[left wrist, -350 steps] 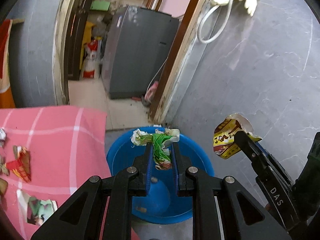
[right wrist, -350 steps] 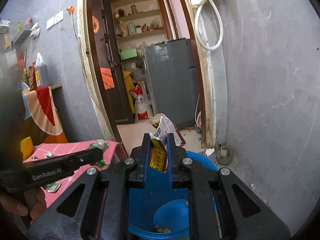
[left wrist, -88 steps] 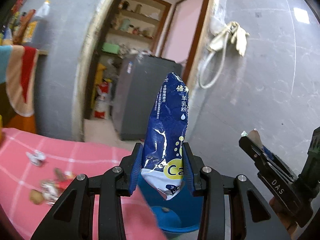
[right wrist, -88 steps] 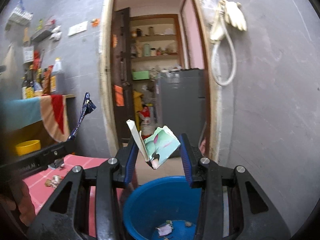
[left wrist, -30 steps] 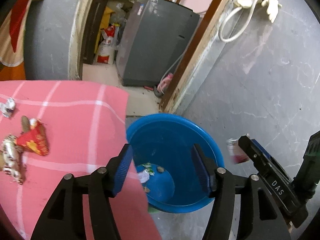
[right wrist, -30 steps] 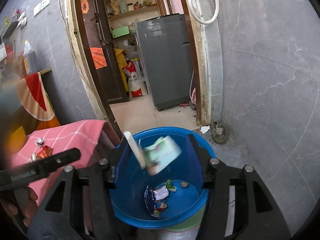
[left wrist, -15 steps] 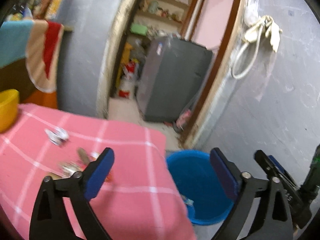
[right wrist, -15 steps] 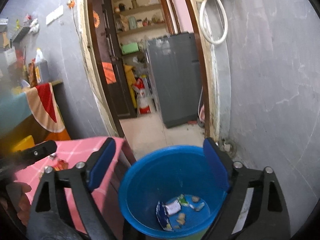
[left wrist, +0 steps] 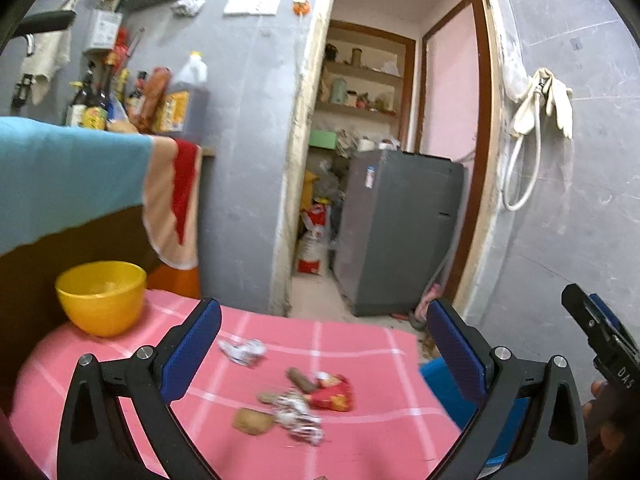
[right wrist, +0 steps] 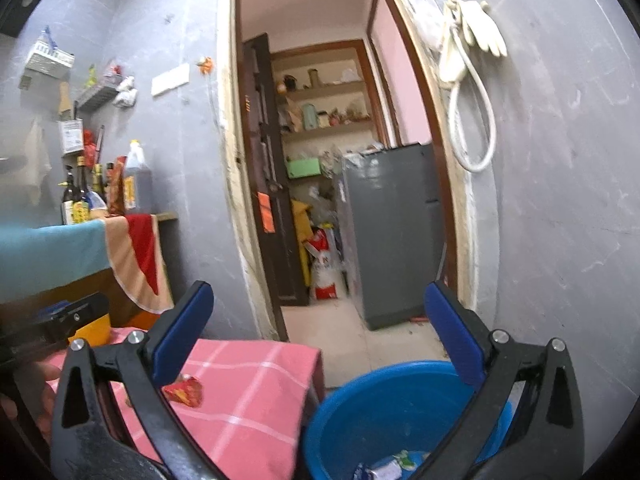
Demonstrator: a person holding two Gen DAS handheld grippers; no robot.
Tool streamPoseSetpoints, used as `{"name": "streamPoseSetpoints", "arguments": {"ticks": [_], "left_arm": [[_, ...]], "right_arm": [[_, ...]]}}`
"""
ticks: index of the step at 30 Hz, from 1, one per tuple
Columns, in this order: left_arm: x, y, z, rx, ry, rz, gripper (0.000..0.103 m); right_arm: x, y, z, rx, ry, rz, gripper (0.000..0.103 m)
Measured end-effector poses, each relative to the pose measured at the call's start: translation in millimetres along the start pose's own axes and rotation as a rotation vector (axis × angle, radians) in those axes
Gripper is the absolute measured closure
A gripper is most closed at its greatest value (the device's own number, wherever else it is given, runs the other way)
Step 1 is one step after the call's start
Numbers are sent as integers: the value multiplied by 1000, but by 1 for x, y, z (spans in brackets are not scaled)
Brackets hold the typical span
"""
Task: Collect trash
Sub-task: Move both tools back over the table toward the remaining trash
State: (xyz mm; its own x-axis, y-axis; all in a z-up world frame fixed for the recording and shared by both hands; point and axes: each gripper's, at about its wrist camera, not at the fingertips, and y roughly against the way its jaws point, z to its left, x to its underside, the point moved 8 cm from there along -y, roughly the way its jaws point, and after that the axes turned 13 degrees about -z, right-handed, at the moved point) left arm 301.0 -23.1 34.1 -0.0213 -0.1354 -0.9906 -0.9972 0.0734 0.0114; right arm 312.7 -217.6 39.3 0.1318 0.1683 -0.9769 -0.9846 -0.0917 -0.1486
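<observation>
My left gripper (left wrist: pixel 322 312) hangs over the pink checked tablecloth (left wrist: pixel 360 344), its jaws opening wide with nothing between them. Beneath it lie a white crumpled wrapper (left wrist: pixel 242 351), a red wrapper (left wrist: pixel 334 394), a silver wrapper (left wrist: pixel 298 414) and brown scraps (left wrist: pixel 252 421). My right gripper (right wrist: pixel 318 296) is above the blue bucket (right wrist: pixel 384 404), jaws also opening and empty. Dropped wrappers (right wrist: pixel 384 470) lie in the bucket's bottom. The red wrapper (right wrist: pixel 184 390) shows on the table at the left of the right wrist view.
A yellow bowl (left wrist: pixel 100 298) stands at the table's far left corner. The bucket sits on the floor off the table's right edge, against a grey wall (right wrist: pixel 560 240). Behind is a doorway with a grey appliance (left wrist: pixel 396 232). Bottles (left wrist: pixel 96 108) line a counter at left.
Both grippers opened wide and rose. The paper scrap left the right jaws and is gone from between them. The left view swung from the bucket to the table's trash.
</observation>
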Motion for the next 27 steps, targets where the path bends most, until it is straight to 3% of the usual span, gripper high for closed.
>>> {"name": "streamPoseSetpoints", "arguments": {"ticks": [7,15,21,27], "left_arm": [[-8,11,42,-62,-18,-31,2],[-1,22,83,-118,-34,-28,2],[16,25,97,-123,-40,4,2],[36,20,97,-70,-38,71,2]], "right_arm": [[-1,-2,46,-73,52,-34,0],[13,-12,82,-132,107,-3,0],[33,-22,91,-158,108,76,0],[58,-37,93,-173,105,203,0]]}}
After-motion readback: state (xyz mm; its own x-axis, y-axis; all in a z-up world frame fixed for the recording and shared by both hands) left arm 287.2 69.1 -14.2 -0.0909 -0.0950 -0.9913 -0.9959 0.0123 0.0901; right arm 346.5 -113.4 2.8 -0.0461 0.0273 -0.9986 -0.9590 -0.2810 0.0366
